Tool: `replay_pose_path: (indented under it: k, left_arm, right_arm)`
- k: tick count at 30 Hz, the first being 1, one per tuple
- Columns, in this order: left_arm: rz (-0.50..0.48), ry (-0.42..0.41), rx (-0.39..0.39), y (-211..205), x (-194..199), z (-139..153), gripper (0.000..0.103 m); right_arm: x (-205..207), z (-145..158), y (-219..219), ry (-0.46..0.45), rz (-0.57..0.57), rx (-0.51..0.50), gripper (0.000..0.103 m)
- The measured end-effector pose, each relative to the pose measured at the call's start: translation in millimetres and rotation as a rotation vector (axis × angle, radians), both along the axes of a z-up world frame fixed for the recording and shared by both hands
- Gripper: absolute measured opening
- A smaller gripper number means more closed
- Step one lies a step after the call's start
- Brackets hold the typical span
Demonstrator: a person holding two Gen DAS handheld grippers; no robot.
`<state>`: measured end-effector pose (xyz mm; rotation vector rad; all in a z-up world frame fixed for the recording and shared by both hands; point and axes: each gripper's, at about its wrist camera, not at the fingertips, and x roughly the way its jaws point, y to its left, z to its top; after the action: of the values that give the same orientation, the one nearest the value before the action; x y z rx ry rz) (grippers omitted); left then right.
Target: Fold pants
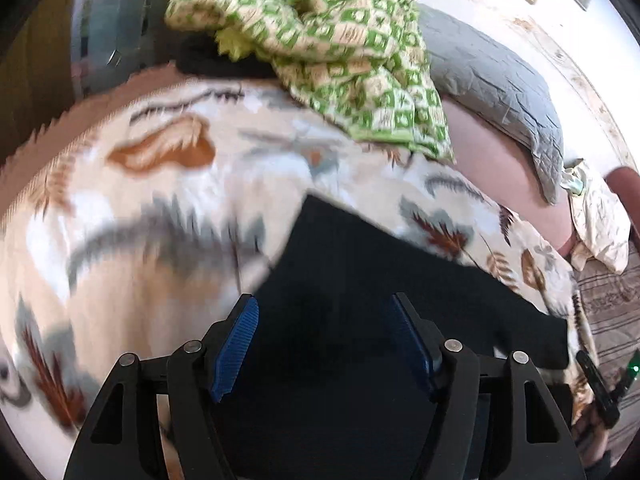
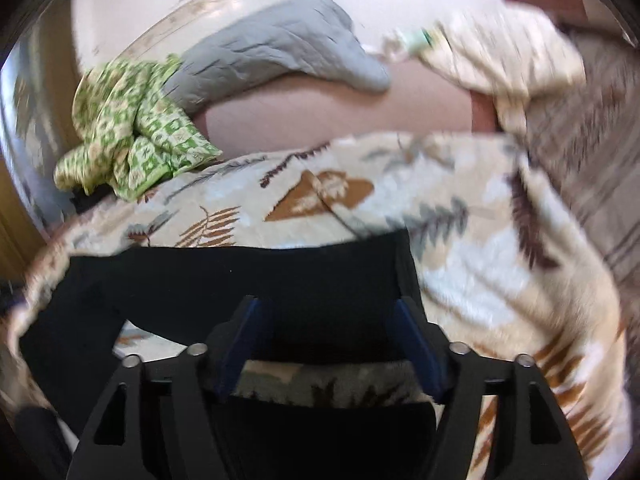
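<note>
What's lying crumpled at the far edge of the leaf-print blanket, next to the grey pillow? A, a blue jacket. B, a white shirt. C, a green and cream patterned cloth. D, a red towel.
C: a green and cream patterned cloth sits bunched beside the grey pillow, beyond the black pants.

The pants (image 1: 360, 280) are plain black. The blanket (image 1: 140, 208) is cream with brown, orange and grey leaves. At 12 o'clock, the cloth (image 1: 340, 32) has green-and-cream squares; the pillow (image 1: 492, 84) is grey.
</note>
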<state>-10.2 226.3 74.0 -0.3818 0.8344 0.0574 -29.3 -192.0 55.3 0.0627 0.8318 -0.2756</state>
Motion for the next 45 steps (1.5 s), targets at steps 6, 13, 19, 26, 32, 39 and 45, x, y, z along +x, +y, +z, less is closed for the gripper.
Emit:
replay_pose_path:
  k: [6,13,19,26,32,39,45]
  left_arm:
    - [-0.325,-0.032,0.175,-5.9,67.6,3.0,0.066]
    - [-0.468,0.043,0.244,0.5,127.5,-32.5,0.062]
    - [-0.508,0.085,0.218,4.4,167.4,-58.9,0.058]
    - [-0.542,0.077,0.098,21.1,186.2,-81.6,0.055]
    - [-0.536,0.086,0.092,33.5,183.0,-77.6,0.007]
    - [-0.543,0.039,0.224,15.3,151.0,-34.0,0.004]
    - [-0.448,-0.023,0.307,-1.4,115.3,11.7,0.004]
  right_arm:
    - [21.2,-30.0,27.2,0.106,0.093,-0.096,0.075]
    - [30.4,-60.6,30.3,0.215,0.079,-0.127,0.085]
    - [28.6,-63.7,26.5,0.211,0.068,-0.100,0.087]
    - [30.0,-64.7,24.6,0.212,0.060,-0.096,0.089]
    - [30.7,-65.3,24.5,0.219,0.060,-0.094,0.090]
    - [31.0,-65.1,24.3,0.223,0.060,-0.092,0.091]
    - [26.3,-38.5,2.1,0.128,-0.002,0.022,0.089]
